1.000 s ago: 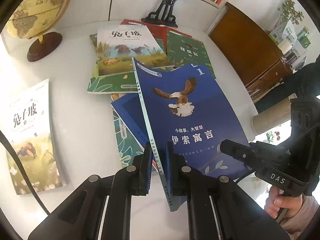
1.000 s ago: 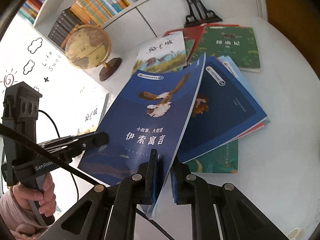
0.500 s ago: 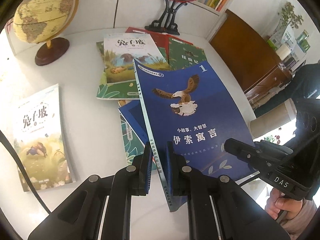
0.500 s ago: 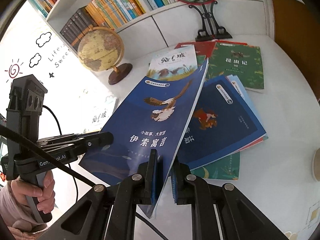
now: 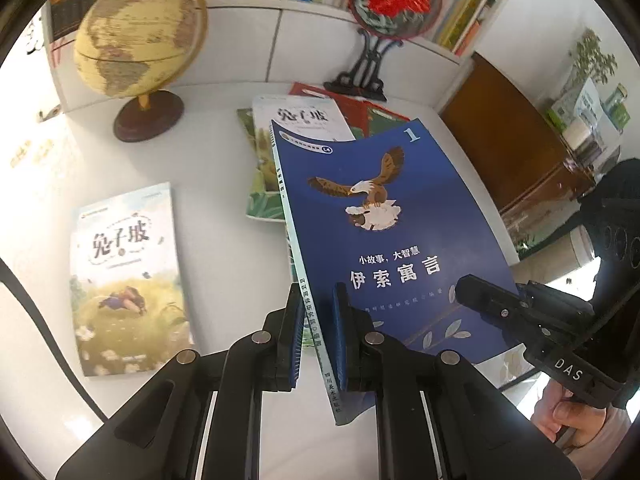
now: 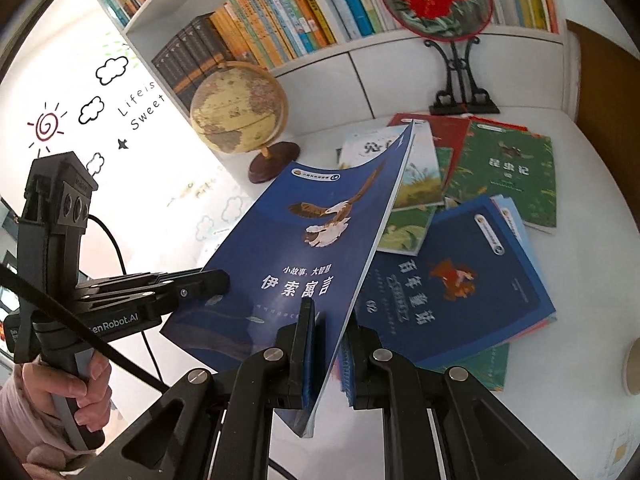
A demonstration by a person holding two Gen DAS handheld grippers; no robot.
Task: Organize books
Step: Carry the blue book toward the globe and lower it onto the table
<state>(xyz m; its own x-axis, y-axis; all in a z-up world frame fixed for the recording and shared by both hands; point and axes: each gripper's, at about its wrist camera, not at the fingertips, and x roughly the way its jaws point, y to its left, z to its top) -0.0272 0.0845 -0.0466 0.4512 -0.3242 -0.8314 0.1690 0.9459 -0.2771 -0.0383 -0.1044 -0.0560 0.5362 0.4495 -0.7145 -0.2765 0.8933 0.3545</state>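
We hold the blue book (image 5: 384, 240) clear above the counter (image 5: 224, 168) with both tongs, left (image 5: 318, 344) and right (image 6: 328, 354), clamped on its bottom edge, so it stays flat for placing

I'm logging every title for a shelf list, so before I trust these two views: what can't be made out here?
- Books beneath the blue eagle book: hidden by it in the left wrist view.
- Red book: title covered by overlapping covers in the right wrist view.
- Shelf spines: lettering too small in both views.
- Bottom green book: only an edge shows under the blue fox book.
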